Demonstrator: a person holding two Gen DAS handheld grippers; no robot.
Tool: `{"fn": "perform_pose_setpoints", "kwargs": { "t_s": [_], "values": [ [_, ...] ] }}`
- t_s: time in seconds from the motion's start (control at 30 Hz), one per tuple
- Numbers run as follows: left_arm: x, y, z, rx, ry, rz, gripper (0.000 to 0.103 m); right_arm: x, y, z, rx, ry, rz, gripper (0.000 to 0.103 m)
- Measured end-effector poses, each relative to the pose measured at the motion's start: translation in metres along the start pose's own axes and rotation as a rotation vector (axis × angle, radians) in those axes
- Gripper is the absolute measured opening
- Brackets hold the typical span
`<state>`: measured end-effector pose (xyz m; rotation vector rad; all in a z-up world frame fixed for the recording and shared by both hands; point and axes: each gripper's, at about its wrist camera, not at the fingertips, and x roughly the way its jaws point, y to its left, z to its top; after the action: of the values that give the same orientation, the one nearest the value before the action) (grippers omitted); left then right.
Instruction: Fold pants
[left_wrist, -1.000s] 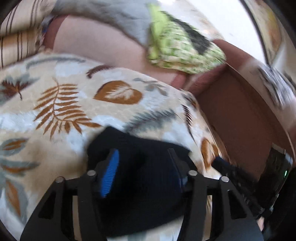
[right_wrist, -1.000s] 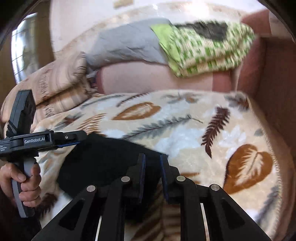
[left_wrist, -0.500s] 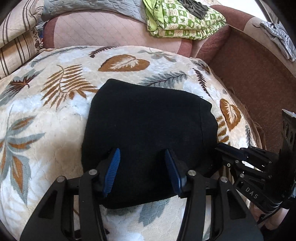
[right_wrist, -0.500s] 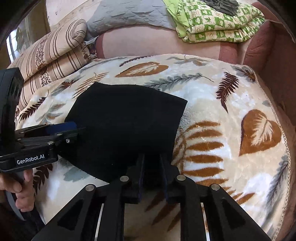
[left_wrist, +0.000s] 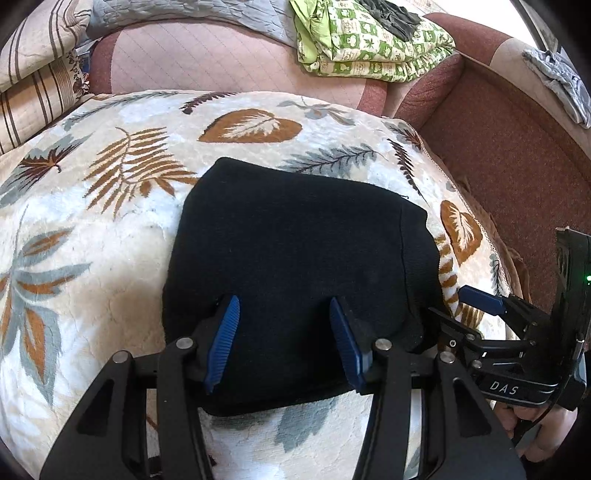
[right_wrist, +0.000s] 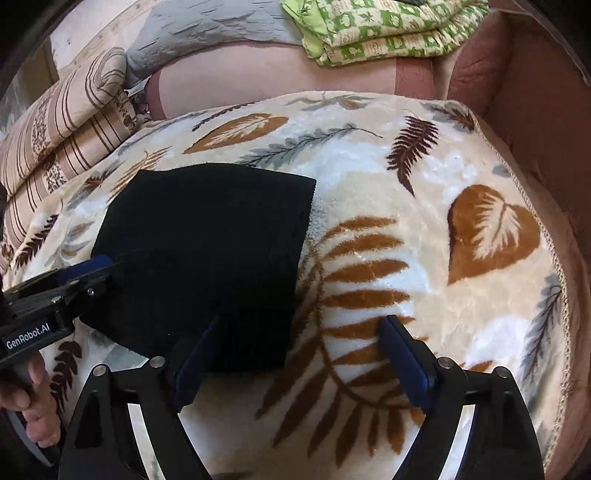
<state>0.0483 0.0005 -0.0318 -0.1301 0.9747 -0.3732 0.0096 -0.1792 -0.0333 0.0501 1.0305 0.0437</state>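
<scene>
I am looking at a reddish-brown upholstered sofa with a plush cream blanket printed with brown and grey leaves spread over its seat. On the backrest sits a folded green-and-white checked cloth, and a stack of striped beige bedding lies at the left end.

The black knit pants lie in the middle of the blanket as a compact, roughly rectangular bundle, layers stacked and edges fairly even. In the right wrist view they sit left of centre, with one straight edge running down beside a brown fern print.

As I judge it, the folding is essentially done; what may remain is a light smoothing of the near edge or a check that the layers are squared.

My left gripper hovers low over the near edge of the bundle, its blue pads spread wide and pinching nothing. My right gripper is also spread wide, one finger over the bundle's corner and the other over bare blanket, holding no cloth.
</scene>
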Motion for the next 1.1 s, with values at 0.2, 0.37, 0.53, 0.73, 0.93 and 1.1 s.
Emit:
{"fn": "perform_pose_setpoints", "kwargs": {
  "t_s": [0.2,0.37,0.53,0.73,0.93,1.1],
  "values": [
    [0.000,0.000,0.000,0.001,-0.002,-0.002,0.050,0.008,-0.007,0.003,0.039,0.040,-0.016,0.101],
    [0.000,-0.004,0.000,0.012,-0.008,-0.049,0.071,0.005,-0.007,0.000,0.046,0.005,-0.016,0.101],
    [0.006,-0.026,-0.003,0.115,0.019,-0.052,0.103,0.010,-0.027,-0.005,0.203,0.020,0.079,0.102],
    [0.003,-0.011,0.002,0.011,-0.013,-0.136,0.103,0.011,-0.027,-0.003,0.187,0.023,0.081,0.102],
    [-0.017,0.018,0.011,-0.161,-0.077,-0.292,0.103,-0.018,-0.021,0.005,0.133,-0.076,0.039,0.080],
    [-0.048,0.020,0.029,-0.112,-0.238,-0.208,0.103,-0.054,-0.003,0.007,-0.011,-0.257,0.123,0.039]
  ]
}}
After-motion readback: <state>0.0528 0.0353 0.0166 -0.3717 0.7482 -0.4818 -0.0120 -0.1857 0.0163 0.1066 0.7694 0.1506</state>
